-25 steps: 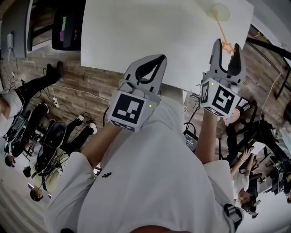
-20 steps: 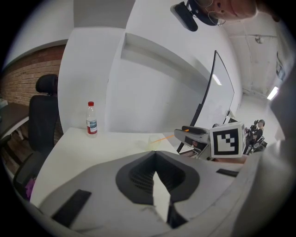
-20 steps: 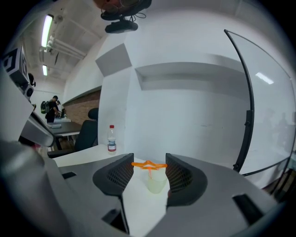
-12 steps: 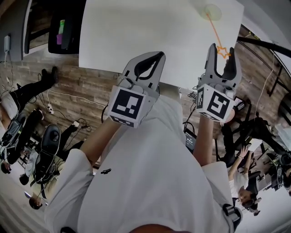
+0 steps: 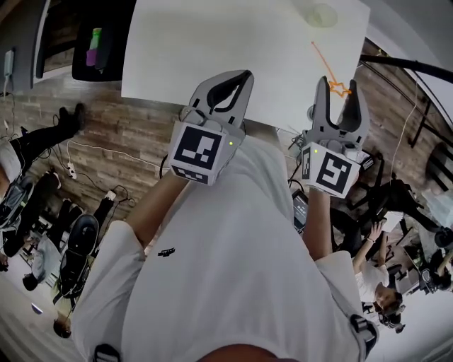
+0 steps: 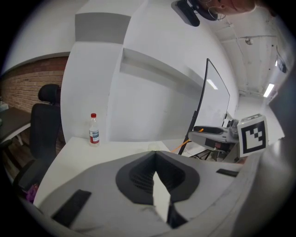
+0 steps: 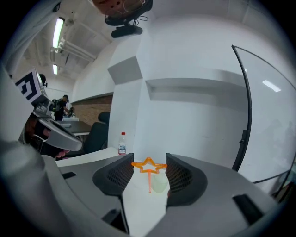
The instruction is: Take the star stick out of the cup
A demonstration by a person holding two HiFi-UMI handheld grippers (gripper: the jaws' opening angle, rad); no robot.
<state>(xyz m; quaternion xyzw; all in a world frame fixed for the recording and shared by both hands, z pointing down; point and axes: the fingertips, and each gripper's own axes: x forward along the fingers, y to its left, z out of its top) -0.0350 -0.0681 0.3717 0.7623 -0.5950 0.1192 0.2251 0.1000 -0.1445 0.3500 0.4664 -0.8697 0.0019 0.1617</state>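
Observation:
The orange star stick (image 7: 149, 165) hangs with its star head spanning my right gripper (image 7: 149, 165), which is shut on it. Its thin shaft points down, its tip free above the white table (image 5: 212, 49). The pale green cup (image 7: 160, 184) stands on the table behind the stick, apart from it. In the head view the star stick (image 5: 340, 89) slants up from my right gripper (image 5: 338, 86) toward the cup (image 5: 322, 14), ending short of it. My left gripper (image 5: 241, 75) is shut and empty over the table's near edge; its jaws meet at the tip (image 6: 155, 152).
A small water bottle with a red cap (image 6: 94, 129) stands at the table's far side, also seen as the bottle (image 7: 122, 143). A black office chair (image 6: 44, 120) is beside the table. A curved black frame (image 7: 245, 111) rises on the right. People sit at desks on the floor around.
My right gripper has drawn back toward me with the star stick, and the shaft's lower end has come out of the cup. The left gripper has hardly moved.

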